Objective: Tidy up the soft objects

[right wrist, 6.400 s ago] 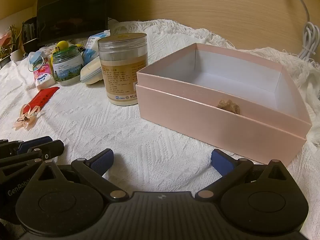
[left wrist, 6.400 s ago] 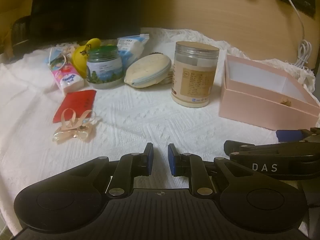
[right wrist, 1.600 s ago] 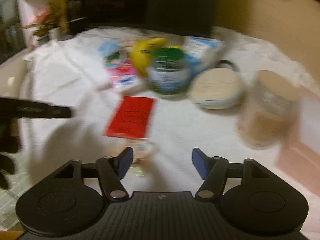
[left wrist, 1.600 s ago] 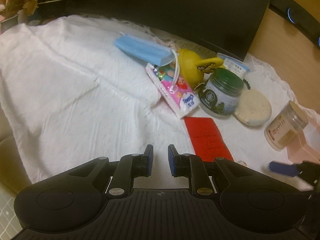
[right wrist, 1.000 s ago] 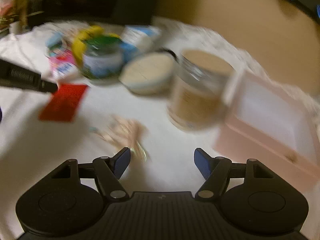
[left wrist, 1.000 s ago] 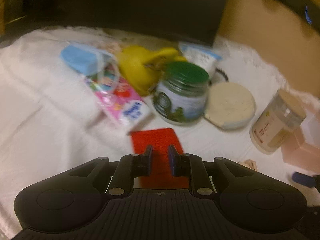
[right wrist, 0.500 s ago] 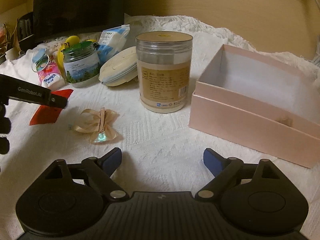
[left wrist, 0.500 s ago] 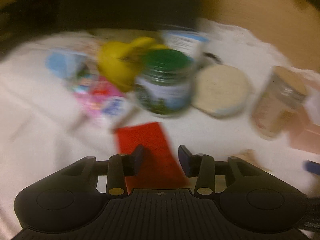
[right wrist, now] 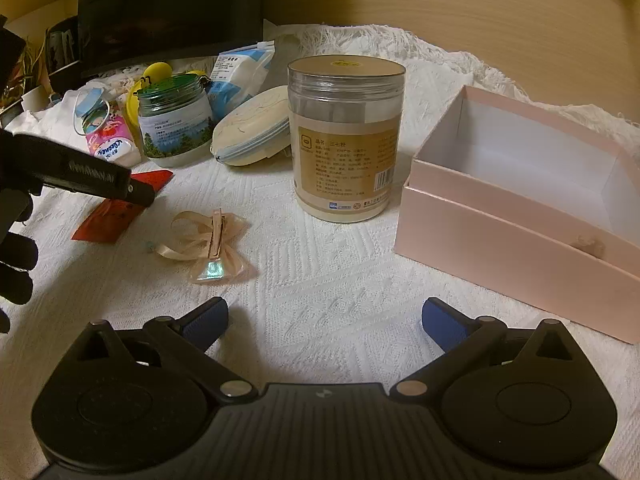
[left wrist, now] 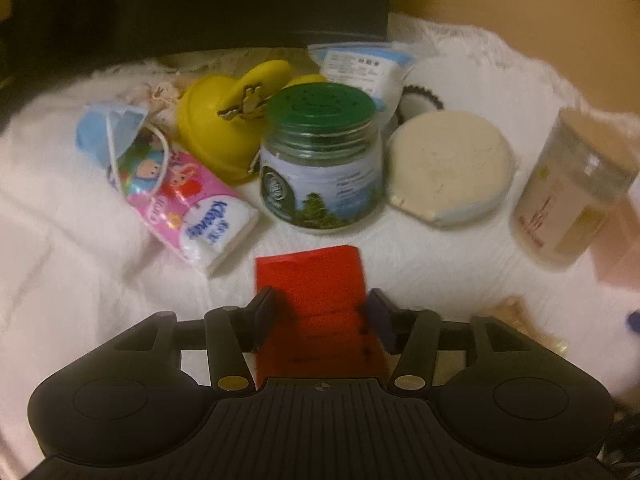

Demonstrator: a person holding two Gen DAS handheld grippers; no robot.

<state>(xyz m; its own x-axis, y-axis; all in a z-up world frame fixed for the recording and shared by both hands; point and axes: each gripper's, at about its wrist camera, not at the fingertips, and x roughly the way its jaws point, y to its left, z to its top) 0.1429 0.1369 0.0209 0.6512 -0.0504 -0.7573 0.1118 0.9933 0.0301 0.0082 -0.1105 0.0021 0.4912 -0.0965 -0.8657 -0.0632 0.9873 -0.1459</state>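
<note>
A flat red packet [left wrist: 316,292] lies on the white cloth, and my left gripper [left wrist: 320,314] is open with its fingers on either side of the packet's near half; whether the fingers touch it I cannot tell. The packet also shows in the right wrist view [right wrist: 116,208] under the left gripper's finger [right wrist: 100,182]. A beige ribbon bow [right wrist: 208,240] lies in front of my right gripper [right wrist: 324,320], which is open wide and empty above the cloth. An open pink box [right wrist: 520,200] stands to the right.
Behind the packet stand a green-lidded jar [left wrist: 320,160], a pink tissue pack [left wrist: 188,208], a blue face mask [left wrist: 108,136], a yellow soft toy [left wrist: 236,120], a round cream pouch [left wrist: 448,168] and a tall clear jar [right wrist: 346,136]. A dark monitor stands at the back.
My left gripper has opened and moved forward over the red packet. My right gripper swung back toward the bow and box and has opened a little wider.
</note>
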